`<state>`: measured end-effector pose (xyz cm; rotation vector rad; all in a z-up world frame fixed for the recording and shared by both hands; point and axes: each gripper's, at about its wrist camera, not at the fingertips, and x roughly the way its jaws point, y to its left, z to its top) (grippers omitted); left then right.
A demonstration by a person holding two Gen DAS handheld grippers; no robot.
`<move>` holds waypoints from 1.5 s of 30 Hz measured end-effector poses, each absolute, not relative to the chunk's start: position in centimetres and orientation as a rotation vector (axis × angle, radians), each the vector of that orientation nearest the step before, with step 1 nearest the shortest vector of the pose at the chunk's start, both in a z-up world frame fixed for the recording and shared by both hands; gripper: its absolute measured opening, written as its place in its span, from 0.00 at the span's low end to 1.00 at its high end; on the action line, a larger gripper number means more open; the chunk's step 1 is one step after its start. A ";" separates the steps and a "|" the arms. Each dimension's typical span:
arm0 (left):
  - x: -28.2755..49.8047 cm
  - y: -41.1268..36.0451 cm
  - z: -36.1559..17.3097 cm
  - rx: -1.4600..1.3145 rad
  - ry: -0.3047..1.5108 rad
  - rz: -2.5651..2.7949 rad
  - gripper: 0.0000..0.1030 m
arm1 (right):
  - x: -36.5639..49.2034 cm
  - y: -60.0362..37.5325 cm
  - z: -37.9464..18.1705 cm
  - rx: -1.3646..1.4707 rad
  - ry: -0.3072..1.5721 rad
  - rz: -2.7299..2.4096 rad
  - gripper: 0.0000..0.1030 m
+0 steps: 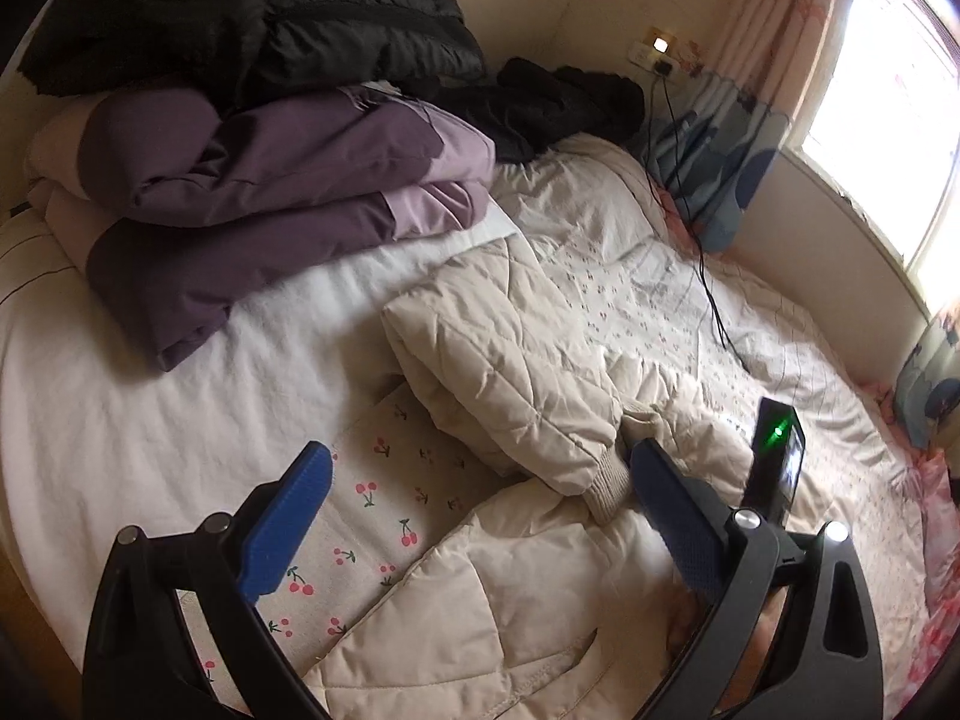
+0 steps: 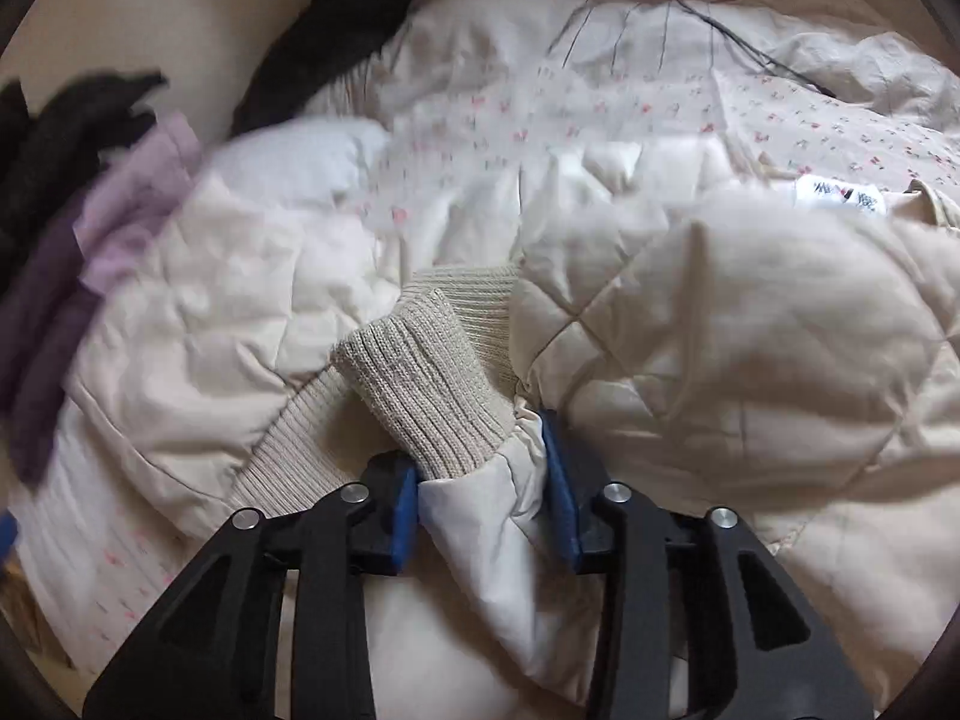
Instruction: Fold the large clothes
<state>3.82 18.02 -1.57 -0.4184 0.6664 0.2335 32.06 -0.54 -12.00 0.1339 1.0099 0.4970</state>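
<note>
A cream quilted jacket (image 1: 510,384) lies on the bed, its cherry-print lining (image 1: 384,516) showing. One sleeve is folded across it, its ribbed cuff (image 1: 609,483) between my left gripper's fingers. My left gripper (image 1: 480,480) is open wide and empty, just above the jacket. In the right wrist view my right gripper (image 2: 480,468) is shut on the other sleeve (image 2: 474,516) just below its ribbed knit cuff (image 2: 414,384), over the jacket body (image 2: 750,348). The right gripper's black body with a green light (image 1: 777,456) shows in the left wrist view.
A folded purple jacket (image 1: 264,198) lies at the bed's far left with a black puffer jacket (image 1: 270,12) on it. More dark clothes (image 1: 558,102) lie at the back. A black cable (image 1: 708,276) runs from the wall socket (image 1: 657,51) across the floral quilt (image 1: 690,312). Window and curtain are right.
</note>
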 end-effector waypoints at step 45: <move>19.2 14.3 3.1 0.153 0.743 -0.178 0.06 | 18.0 -27.4 -10.4 0.825 0.943 0.449 0.90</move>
